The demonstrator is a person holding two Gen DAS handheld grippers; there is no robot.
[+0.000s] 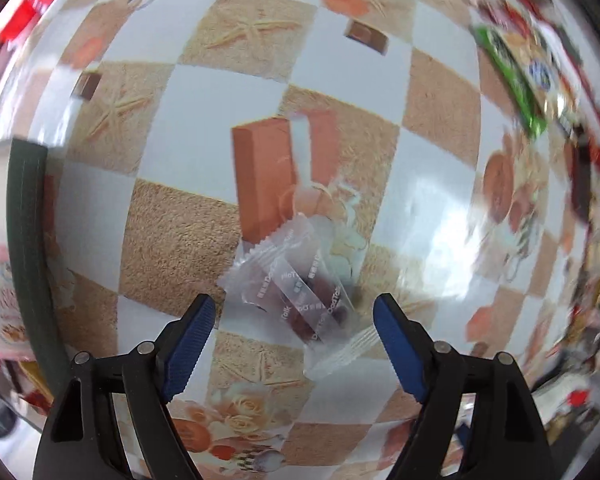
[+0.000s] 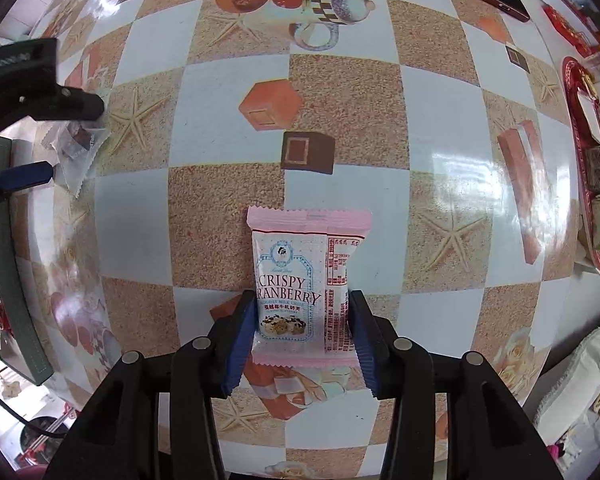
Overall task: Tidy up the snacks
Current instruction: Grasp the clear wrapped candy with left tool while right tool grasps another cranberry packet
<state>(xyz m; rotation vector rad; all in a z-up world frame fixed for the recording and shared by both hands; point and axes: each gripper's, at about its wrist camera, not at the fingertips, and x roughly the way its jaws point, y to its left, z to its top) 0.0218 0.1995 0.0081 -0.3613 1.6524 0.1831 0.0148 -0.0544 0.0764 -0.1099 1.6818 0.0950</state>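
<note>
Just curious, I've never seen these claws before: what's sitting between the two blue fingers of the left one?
A clear-wrapped snack lies there on the tablecloth, fingers apart, in the left wrist view.

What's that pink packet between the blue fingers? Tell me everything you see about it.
The pink packet is a small sealed snack wrapper, glossy plastic, with crimped pink ends and a white-blue label reading "Crispy Cranberry" above a picture of nougat pieces. A strip of red print runs down its right side. The right gripper pinches its lower half from both sides, over the checkered table.
</note>
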